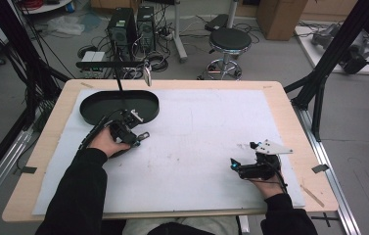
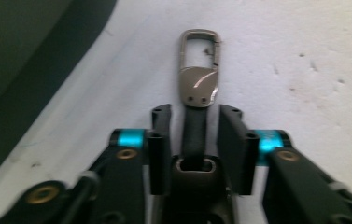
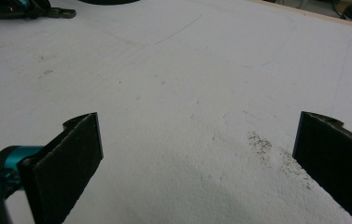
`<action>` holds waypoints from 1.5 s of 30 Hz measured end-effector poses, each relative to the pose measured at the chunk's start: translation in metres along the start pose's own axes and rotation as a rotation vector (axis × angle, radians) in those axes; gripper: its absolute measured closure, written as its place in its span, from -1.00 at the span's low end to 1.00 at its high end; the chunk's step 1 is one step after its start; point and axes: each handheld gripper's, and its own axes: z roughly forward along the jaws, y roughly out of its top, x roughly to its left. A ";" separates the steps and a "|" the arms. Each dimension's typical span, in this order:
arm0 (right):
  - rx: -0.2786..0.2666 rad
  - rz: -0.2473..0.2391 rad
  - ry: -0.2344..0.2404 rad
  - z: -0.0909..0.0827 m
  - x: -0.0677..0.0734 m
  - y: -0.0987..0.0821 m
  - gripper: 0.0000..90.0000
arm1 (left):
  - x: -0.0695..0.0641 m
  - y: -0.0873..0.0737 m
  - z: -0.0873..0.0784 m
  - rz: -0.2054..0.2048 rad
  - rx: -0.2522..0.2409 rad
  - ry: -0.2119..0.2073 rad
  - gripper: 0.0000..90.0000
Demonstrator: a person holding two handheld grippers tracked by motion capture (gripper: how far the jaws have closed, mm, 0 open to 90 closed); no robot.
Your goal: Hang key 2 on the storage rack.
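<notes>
A metal key clip (image 2: 199, 70) on a dark strap lies on the white sheet, and its snap hook (image 1: 144, 134) pokes out past my left gripper. The left gripper (image 2: 194, 121) straddles the strap, a pad close on either side. Thin strips of white sheet still show between the pads and the strap. The clip's wider buckle sits deep between the jaws. In the high view the left gripper (image 1: 134, 133) lies low just in front of the black tray. My right gripper (image 1: 234, 164) rests near the table's right front, its jaws wide apart, and the right gripper view (image 3: 197, 154) shows bare sheet between them.
A black oval tray (image 1: 88, 111) sits at the back left of the white sheet (image 1: 206, 127), with a thin black stand (image 1: 118, 78) rising from it. Beyond the table stand a stool (image 1: 228, 41) and computer towers (image 1: 133, 24). Black frame posts flank both sides.
</notes>
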 end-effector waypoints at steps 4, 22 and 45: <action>-0.003 -0.013 -0.005 0.000 0.000 0.000 -0.98 | -0.003 0.001 0.000 -0.010 0.010 0.007 0.72; 0.002 -0.005 -0.015 -0.001 -0.001 -0.001 -0.98 | -0.002 -0.004 -0.013 0.035 0.002 0.003 0.82; 0.007 -0.006 -0.015 0.000 -0.001 0.000 -0.98 | 0.026 -0.020 -0.074 0.011 -0.071 0.068 0.82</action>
